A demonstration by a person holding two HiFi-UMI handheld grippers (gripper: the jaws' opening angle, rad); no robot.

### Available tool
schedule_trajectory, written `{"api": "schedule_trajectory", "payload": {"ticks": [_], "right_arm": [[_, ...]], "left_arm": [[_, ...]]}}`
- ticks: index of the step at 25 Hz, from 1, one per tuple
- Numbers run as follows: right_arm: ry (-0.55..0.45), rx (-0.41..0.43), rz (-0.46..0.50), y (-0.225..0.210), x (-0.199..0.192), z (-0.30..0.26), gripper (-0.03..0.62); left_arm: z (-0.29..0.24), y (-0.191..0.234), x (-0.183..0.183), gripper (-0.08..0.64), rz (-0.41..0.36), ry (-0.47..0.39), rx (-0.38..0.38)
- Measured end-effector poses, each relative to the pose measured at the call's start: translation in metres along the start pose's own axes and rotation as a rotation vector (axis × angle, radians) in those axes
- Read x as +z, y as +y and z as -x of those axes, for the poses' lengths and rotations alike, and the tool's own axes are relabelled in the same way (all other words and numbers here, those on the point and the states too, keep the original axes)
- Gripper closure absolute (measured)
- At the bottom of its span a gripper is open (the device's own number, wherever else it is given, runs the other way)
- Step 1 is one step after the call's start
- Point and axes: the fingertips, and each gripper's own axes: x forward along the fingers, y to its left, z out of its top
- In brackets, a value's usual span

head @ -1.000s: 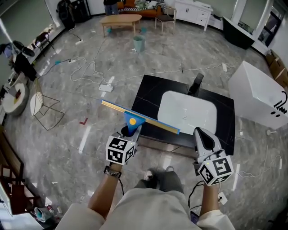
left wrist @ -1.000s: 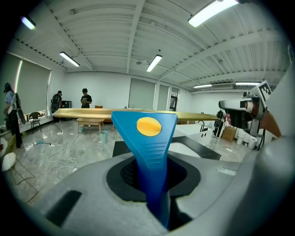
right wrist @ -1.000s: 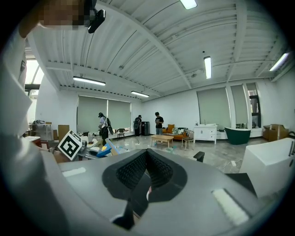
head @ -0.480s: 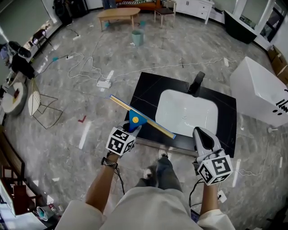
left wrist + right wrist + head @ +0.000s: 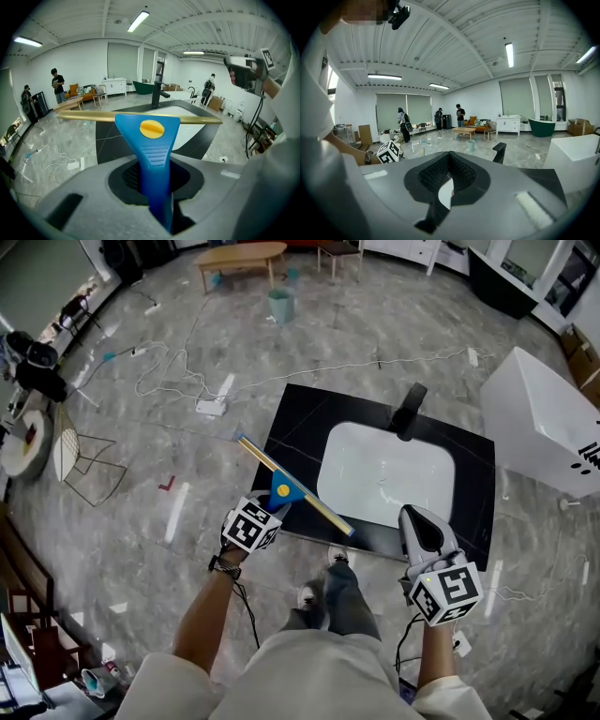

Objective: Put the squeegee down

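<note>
Nearest the body, item one: left gripper [image 5: 270, 509], jaws pinching the blue handle of the squeegee [image 5: 285, 489]. In the left gripper view the handle is standing straight up out of the jaws [image 5: 157, 187], and a yellow round button is showing on the squeegee [image 5: 151, 140] just below its brass-coloured blade rail.

Item two: right gripper [image 5: 418, 521], jaws drawn together to a thin slit and carrying nothing [image 5: 449, 187]. Each gripper's cube is showing black-and-white square markers, with no readable words.

Item three: black tabletop [image 5: 300, 442]. The squeegee blade is slanting across its near left corner, one end reaching out past the left edge; whether the blade is touching the surface cannot be told.

Item four: white basin [image 5: 384, 474], sitting sunk in that tabletop, with a black tap [image 5: 410, 409] standing at its far rim.

Item five: white box [image 5: 534, 418] to the right, bearing black marks too small to read.

Item six: teal bucket [image 5: 279, 304], standing on the floor far off, contents not visible.
</note>
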Motion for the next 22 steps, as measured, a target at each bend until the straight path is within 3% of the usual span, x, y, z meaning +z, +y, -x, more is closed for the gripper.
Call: {"api": "schedule_trajectory", "payload": {"ticks": [12,22], "right_arm": [[0.044,-0.001,-0.029,-0.027,-0.017,-0.018,0.586],[0.073,0.001,-0.053,-0.04,-0.029,-0.025,0.586]], "left_arm": [[-0.059,0.005,-0.031,0.485,-0.025,0.192,-0.083],[-0.078,0.018,-0.05,0.485,-0.06,0.311,-0.072]]}}
